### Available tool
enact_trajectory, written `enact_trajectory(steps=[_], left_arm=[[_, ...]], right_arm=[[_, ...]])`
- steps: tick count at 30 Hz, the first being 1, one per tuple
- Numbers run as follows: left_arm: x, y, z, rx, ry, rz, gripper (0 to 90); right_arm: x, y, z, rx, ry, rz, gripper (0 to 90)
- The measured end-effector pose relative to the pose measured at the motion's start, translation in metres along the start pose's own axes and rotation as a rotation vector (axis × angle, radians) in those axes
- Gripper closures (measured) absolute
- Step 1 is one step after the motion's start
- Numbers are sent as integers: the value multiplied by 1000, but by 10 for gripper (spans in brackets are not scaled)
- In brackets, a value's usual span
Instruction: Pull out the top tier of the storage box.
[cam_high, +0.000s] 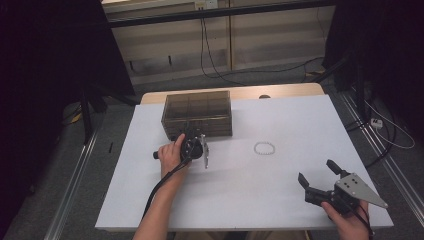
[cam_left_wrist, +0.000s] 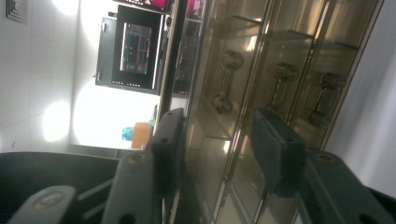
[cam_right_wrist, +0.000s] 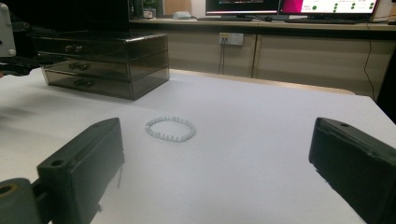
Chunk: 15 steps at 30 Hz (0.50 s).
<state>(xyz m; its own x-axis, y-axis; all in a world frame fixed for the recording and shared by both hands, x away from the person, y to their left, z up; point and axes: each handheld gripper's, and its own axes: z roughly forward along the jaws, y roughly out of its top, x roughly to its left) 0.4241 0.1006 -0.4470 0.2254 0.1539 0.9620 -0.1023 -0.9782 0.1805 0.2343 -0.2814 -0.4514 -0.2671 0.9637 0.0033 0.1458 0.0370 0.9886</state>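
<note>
**Left gripper at the drawer box, right gripper idle**

The left gripper is turned on its side against the front of the smoky drawer box. Its jaws stand partly apart. In the left gripper view a drawer edge runs between the pads, with the round knobs just beyond the tips; whether the pads press on anything cannot be told.

The right gripper is wide open with nothing between its jaws. It rests low over the white table, near the front right corner. Ahead of its jaws, well apart from them, lies a white bead bracelet, flat on the table. Farther off to their left stands the drawer box.

Beyond the table is grey carpet with cables, pale cabinets along the wall, and lit monitors on a counter.
</note>
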Motion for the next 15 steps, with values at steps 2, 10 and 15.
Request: enact_trajectory(steps=[2,10,15], left_arm=[[-1,0,1,3,-2,5,597],[-2,0,5,5,8,22,657],[-1,1,7,9,3,42,705]], right_arm=[[0,0,0,-1,1,1,21],[0,0,0,0,1,5,21],[0,-1,0,1,3,8,21]])
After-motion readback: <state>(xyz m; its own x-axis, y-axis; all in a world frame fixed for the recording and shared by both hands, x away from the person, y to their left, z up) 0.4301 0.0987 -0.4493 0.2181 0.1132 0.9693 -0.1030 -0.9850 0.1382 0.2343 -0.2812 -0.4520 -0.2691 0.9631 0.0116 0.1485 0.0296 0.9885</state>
